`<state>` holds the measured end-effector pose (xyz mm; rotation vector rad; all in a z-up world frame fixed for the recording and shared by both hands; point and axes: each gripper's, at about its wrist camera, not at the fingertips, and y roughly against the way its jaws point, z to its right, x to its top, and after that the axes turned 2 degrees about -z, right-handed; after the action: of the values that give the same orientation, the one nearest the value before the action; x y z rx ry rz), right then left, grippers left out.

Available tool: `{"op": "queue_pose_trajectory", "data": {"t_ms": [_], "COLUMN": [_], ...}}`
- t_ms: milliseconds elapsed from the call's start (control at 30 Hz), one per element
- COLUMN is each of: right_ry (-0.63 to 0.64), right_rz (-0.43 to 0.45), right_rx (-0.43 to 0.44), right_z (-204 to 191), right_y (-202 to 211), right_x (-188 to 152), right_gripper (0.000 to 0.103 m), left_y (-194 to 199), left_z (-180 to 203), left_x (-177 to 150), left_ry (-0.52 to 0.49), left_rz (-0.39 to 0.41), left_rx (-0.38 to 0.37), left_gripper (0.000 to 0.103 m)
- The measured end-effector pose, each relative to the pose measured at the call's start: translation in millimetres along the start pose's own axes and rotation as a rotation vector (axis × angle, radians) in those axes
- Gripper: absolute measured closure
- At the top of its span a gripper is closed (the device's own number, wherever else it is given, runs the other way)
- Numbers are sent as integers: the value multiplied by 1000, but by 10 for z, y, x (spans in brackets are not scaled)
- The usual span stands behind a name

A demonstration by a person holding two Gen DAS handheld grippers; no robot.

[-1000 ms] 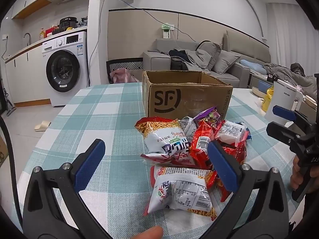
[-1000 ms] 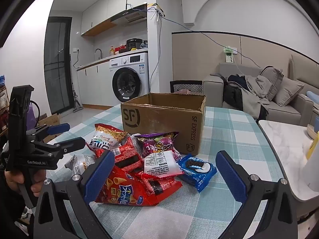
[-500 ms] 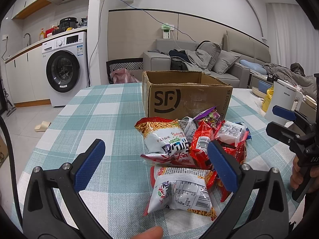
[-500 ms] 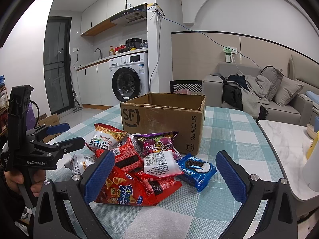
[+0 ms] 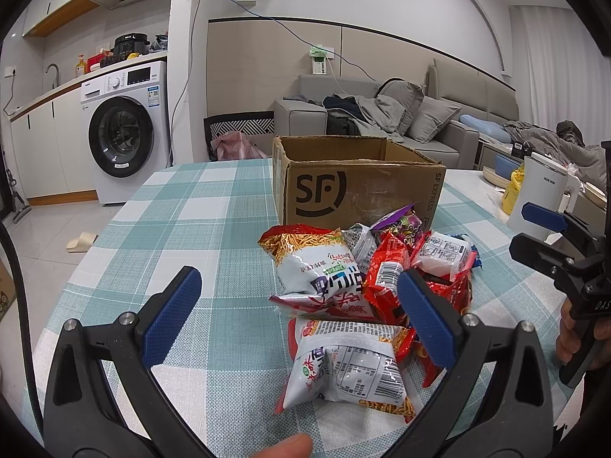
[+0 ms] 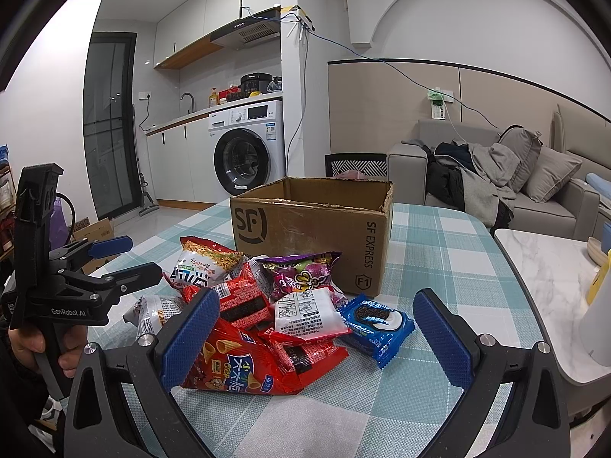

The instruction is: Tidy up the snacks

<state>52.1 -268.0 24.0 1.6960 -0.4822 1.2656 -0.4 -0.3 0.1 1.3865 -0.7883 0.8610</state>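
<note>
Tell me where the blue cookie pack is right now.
In the right wrist view, the blue cookie pack lies on the checked tablecloth at the pile's right edge, beside the white packet, just before the cardboard box.

Small open-plan home flat. Kitchen corner with washing machine (image 6: 248, 147), range hood (image 6: 246, 33) and sink tap (image 6: 187, 98) beside a lounge with grey sofa (image 6: 534, 187) piled with clothes. Checked tablecloth (image 5: 198, 206) over the dining worktop.

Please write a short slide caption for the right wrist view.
Open right gripper hovers over a snack pile before an open cardboard box on a checked tablecloth.
</note>
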Motion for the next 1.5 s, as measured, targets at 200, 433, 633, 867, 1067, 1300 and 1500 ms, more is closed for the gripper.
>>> {"op": "queue_pose_trajectory", "data": {"t_ms": [200,433,633,867,1067,1300,1500], "right_ry": [0,0,0,3,-5,-1,-7], "right_rz": [0,-1,-1,-6,-6,-22,-62], "right_rx": [0,0,0,0,1,2,-11], "right_z": [0,0,-3,-9,-5,11,13], "right_y": [-1,-1,-2,1,-3,-47,-122], "right_x": [-1,0,1,0,-3,0,7], "right_gripper": [0,0,0,0,0,0,0], "left_y": [0,1,1,1,0,1,3], "left_z": [0,0,0,0,-2,-1,-27], "left_x": [0,0,0,0,0,0,43], "left_ry": [0,0,0,0,0,0,5], "left_rz": [0,1,1,1,1,2,-3], "left_rx": [0,0,0,0,0,0,3], "left_gripper": [1,1,1,1,1,1,1]}}
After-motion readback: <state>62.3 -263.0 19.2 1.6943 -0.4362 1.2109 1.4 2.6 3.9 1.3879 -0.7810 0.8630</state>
